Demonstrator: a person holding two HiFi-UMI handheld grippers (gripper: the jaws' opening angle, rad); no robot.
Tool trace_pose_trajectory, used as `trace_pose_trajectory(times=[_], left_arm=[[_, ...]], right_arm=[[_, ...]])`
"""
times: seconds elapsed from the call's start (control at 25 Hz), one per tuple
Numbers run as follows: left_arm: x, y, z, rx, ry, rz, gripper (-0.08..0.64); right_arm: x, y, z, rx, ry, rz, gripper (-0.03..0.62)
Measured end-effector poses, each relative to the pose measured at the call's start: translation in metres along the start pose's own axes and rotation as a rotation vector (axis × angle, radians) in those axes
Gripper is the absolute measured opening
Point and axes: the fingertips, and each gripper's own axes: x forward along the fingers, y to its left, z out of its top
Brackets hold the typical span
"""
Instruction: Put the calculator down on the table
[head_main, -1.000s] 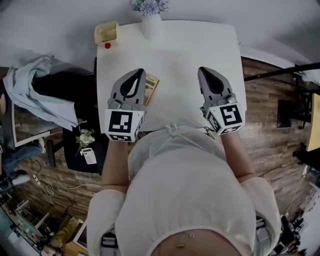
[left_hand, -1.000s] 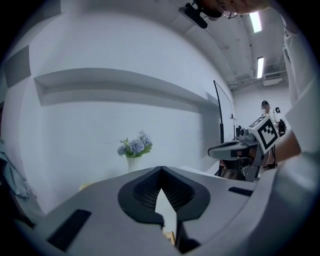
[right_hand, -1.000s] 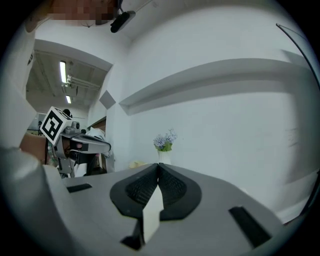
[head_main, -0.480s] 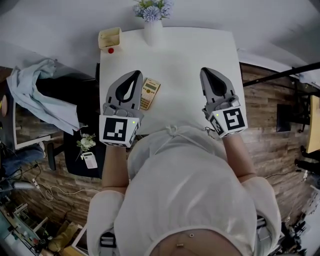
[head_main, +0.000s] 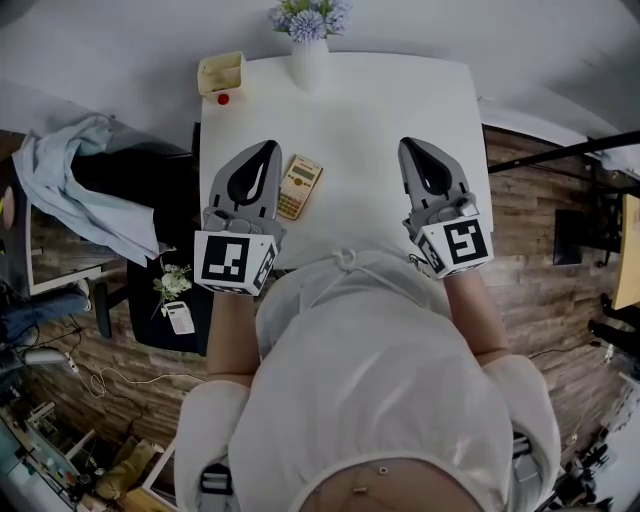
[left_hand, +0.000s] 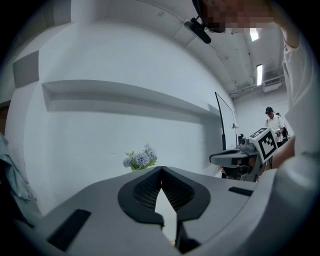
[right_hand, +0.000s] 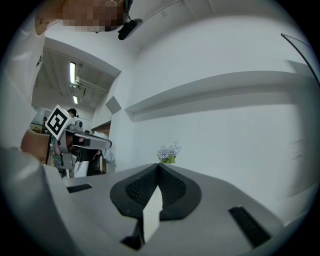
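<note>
The calculator (head_main: 299, 186), yellowish with a small screen, lies flat on the white table (head_main: 370, 110), just right of my left gripper. My left gripper (head_main: 268, 147) hovers above the table's left side; its jaws meet at the tip and hold nothing. My right gripper (head_main: 408, 143) hovers over the table's right side, well clear of the calculator, also shut and empty. In the left gripper view the left gripper's (left_hand: 161, 168) tips touch. In the right gripper view the right gripper's (right_hand: 159, 165) tips touch too. The calculator shows in neither gripper view.
A white vase of blue flowers (head_main: 308, 40) stands at the table's far edge. A yellow box (head_main: 221, 73) and a small red object (head_main: 222, 98) sit at the far left corner. Left of the table stands a dark chair draped with a pale blue cloth (head_main: 70, 190).
Both grippers have risen slightly. The left gripper, which partly covered the calculator, now stands beside it, leaving it fully in view on the table.
</note>
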Motion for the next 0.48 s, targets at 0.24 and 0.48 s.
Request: trace_pose_trajectory(times=[0.24,0.48], left_arm=[[0.0059,0.0009,-0.0018,-0.019,0.009,0.006,0.018],[0.0098,-0.0012,-0.0031,0.002,0.015,0.003,0.018]], right_arm=[[0.0045,0.0029,0.0022,-0.005,-0.020,0.030,0.000],[0.0100,0.0029,0.0025,-0.012,-0.021,0.030,0.000]])
